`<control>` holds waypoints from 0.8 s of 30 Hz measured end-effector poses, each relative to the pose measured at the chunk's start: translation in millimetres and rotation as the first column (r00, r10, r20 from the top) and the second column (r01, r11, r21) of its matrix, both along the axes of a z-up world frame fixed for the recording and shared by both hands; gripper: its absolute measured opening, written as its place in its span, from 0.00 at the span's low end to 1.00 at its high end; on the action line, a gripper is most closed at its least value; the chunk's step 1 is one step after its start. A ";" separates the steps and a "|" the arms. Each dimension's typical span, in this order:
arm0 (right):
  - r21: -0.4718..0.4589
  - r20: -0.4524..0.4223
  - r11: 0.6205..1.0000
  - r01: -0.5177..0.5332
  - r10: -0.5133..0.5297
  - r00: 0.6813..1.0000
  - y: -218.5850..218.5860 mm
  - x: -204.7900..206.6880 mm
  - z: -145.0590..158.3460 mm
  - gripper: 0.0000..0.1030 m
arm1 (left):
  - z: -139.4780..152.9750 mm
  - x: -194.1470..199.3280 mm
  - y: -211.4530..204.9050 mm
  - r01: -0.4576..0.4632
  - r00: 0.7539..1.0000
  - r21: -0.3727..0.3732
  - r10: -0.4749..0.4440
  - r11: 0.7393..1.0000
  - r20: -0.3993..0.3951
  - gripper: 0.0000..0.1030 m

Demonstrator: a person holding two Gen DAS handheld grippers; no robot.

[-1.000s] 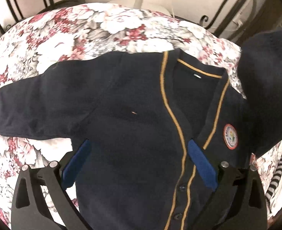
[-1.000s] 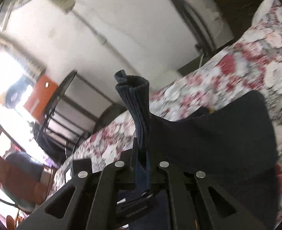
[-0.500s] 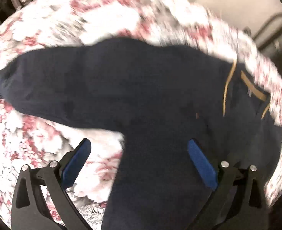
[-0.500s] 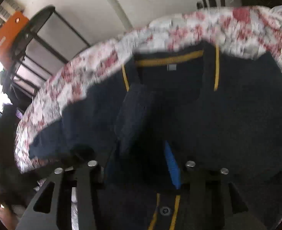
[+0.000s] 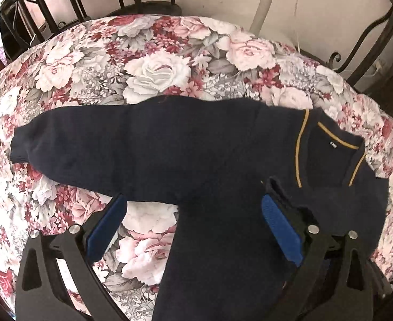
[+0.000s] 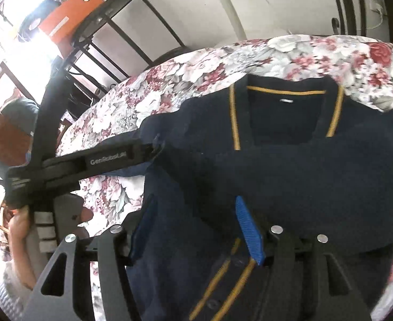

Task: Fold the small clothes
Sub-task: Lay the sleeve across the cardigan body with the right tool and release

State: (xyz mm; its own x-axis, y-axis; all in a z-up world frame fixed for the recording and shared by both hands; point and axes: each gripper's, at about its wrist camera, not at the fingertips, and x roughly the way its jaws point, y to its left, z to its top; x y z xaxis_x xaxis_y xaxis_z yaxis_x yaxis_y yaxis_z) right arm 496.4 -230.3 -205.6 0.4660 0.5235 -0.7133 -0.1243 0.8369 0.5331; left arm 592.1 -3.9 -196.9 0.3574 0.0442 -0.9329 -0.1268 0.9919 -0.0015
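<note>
Floral bedcover [image 5: 153,75]; iron rails [image 5: 62,8]; pale wall [image 6: 223,8].

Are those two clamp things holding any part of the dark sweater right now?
No. Both tools are open above the navy knitted cardigan: the left tool, and the right tool, whose jaws have just been opening, pads off the cloth.

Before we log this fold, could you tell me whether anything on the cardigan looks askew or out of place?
Nothing is damaged. The navy cardigan is lopsided: one sleeve lies folded across the chest, while the other sleeve is stretched out flat over the floral cover, not folded.
</note>
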 end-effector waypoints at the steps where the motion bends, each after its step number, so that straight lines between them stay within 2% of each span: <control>1: 0.021 0.001 0.999 0.041 -0.041 0.999 -13.3 -1.0 2.0 0.59 | 3.6 -2.8 2.2 -0.008 1.000 -0.005 0.009 1.000 0.020 0.95; 3: 0.092 -0.011 0.985 0.145 -0.144 0.989 -46.4 -3.1 0.7 0.51 | 14.7 -8.0 4.1 -0.022 0.997 -0.023 0.024 0.999 0.078 0.95; 5: 0.185 -0.059 0.945 0.272 -0.265 0.962 -83.8 -2.1 -10.4 0.30 | 22.0 -11.5 0.7 -0.010 0.993 -0.037 0.014 0.999 0.114 0.95; 7: 0.245 -0.108 0.899 0.364 -0.347 0.932 -108.2 -3.1 -23.7 0.27 | 31.8 -19.1 -7.8 0.012 0.986 -0.038 -0.005 0.999 0.168 0.95; 9: 0.220 -0.170 0.844 0.488 -0.460 0.872 -134.7 -7.9 -41.5 0.27 | 40.1 -25.7 -24.7 0.094 0.968 -0.031 -0.085 0.995 0.237 0.95; 11: 0.169 -0.231 0.787 0.593 -0.554 0.800 -158.9 -18.5 -62.6 0.17 | 18.3 -18.6 -45.7 0.169 0.973 0.044 -0.174 0.985 0.151 0.95; 12: 0.148 -0.261 0.760 0.633 -0.587 0.766 -170.5 -25.5 -76.2 0.10 | -7.9 -12.8 -55.9 0.209 0.976 0.068 -0.212 0.975 0.040 0.95; 13: 0.162 -0.282 0.741 0.651 -0.598 0.750 -179.0 -31.1 -86.7 0.00 | -32.2 -11.1 -60.3 0.214 0.977 0.086 -0.210 0.973 -0.044 0.95; 14: 0.230 -0.317 0.706 0.670 -0.597 0.737 -187.8 -36.9 -96.7 0.00 | -56.9 -12.0 -63.5 0.210 0.974 0.115 -0.197 0.971 -0.116 0.95; 15: 0.251 -0.333 0.686 0.683 -0.601 0.727 -190.6 -36.4 -96.5 0.00 | -68.6 -12.6 -66.3 0.224 0.969 0.129 -0.206 0.966 -0.138 0.96; 16: 0.254 -0.324 0.679 0.689 -0.612 0.722 -191.7 -37.8 -90.4 0.00 | -72.4 -12.6 -68.5 0.235 0.967 0.149 -0.216 0.961 -0.134 0.96; 17: 0.250 -0.284 0.684 0.685 -0.624 0.728 -191.8 -38.0 -79.4 0.06 | -71.5 -11.8 -69.5 0.239 0.967 0.158 -0.221 0.958 -0.127 0.96; 20: 0.259 -0.138 0.741 0.619 -0.606 0.783 -185.1 -29.7 -43.9 0.06 | -52.9 -8.1 -67.2 0.206 0.978 0.144 -0.197 0.968 -0.073 0.96; 22: 0.241 -0.131 0.771 0.590 -0.576 0.807 -176.5 -21.3 -44.3 0.06 | -39.3 -8.7 -66.0 0.206 0.979 0.108 -0.205 0.973 -0.016 0.95; 24: 0.174 -0.219 0.784 0.596 -0.559 0.800 -169.7 -17.8 -67.4 0.08 | -48.8 -6.8 -71.3 0.238 0.971 0.137 -0.230 0.962 -0.069 0.96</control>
State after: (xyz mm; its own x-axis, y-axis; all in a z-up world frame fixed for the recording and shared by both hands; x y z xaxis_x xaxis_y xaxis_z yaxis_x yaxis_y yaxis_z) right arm 478.6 -400.0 -273.0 0.6311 0.3424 -0.6961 0.4393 0.5819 0.6844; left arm 585.3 -75.2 -245.7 0.3247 0.1000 -0.9405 0.1129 0.9832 0.1435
